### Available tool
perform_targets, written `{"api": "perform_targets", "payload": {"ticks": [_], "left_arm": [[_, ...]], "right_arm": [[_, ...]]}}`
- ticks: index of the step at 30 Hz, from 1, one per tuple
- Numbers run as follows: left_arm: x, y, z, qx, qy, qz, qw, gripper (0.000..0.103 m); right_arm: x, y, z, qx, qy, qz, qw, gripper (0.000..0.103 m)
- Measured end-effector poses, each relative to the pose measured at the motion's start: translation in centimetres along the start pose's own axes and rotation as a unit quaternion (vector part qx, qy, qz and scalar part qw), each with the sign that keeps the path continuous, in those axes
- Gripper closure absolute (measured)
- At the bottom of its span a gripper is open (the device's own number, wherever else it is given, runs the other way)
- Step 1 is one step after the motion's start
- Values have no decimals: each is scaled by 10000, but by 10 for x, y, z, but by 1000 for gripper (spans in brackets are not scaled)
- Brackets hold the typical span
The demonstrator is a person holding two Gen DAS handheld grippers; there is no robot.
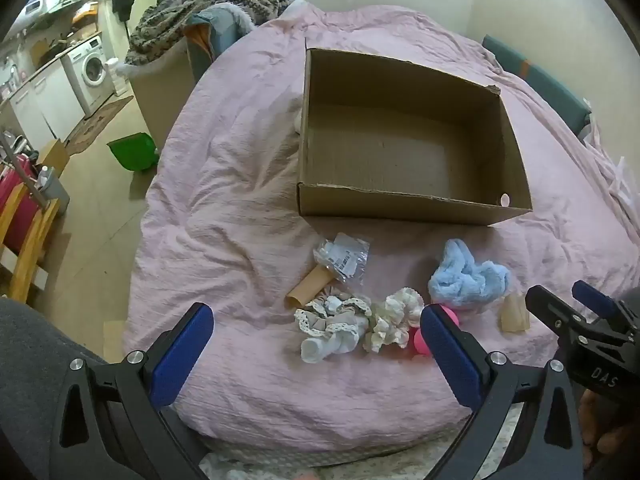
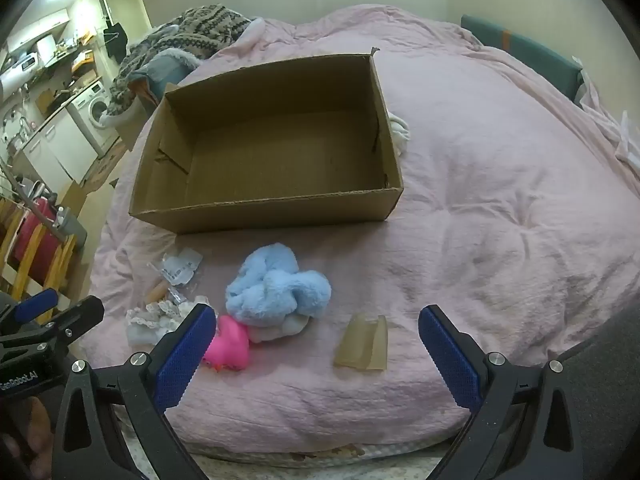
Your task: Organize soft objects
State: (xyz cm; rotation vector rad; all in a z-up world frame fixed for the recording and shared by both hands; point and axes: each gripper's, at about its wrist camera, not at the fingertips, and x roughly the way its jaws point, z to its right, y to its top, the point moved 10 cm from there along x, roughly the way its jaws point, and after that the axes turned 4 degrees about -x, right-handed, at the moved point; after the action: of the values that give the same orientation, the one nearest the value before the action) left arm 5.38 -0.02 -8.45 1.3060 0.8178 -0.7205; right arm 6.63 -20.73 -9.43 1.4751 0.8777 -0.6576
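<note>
A: From the left wrist camera we see our left gripper spread wide with nothing between its blue pads, hovering over the near edge of the pink duvet. Where do the soft things lie?

B: In a loose cluster on the duvet, just in front of the open cardboard box, whose floor is bare. We make out the lace-trimmed socks beside the cream ruffled piece, the two touching. Behind them lie a clear plastic packet and a cardboard tube, the packet overlapping the tube's far end.

A: And the fluffy blue cloth?

B: To the right of those, with a pink toy partly hidden behind our right-side pad. A translucent tan piece sits further right, near the right gripper, which enters at the edge; its fingers stand apart.

A: Switching to the right wrist camera, our right gripper is also wide open and holds nothing.

B: Here the fluffy blue cloth rests against the pink toy, and the translucent tan piece lies apart to their right. The cardboard box stands beyond them, and the left gripper shows at the left edge.
</note>
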Motion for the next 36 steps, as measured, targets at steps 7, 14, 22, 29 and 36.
{"api": "perform_targets", "payload": {"ticks": [7,14,22,29,36], "left_arm": [[-1,0,1,2,-50,-10,10000,0],[1,-2,-1,11,-22,-8,10000,0],[1,-3,-2,11,-18,-2,10000,0],[2,-1,0,21,-21,-11,10000,0],[0,-1,0,25,-12,-11,10000,0]], "right_arm": [[1,0,-1,-35,5,-13,10000,0],[1,2,-1,-23,-42,-49,10000,0],[0,-3,0,-17,-28,-48,10000,0],[1,-2,1,-16,-36,-45,10000,0],[2,-2,1,-22,-45,-49,10000,0]]}}
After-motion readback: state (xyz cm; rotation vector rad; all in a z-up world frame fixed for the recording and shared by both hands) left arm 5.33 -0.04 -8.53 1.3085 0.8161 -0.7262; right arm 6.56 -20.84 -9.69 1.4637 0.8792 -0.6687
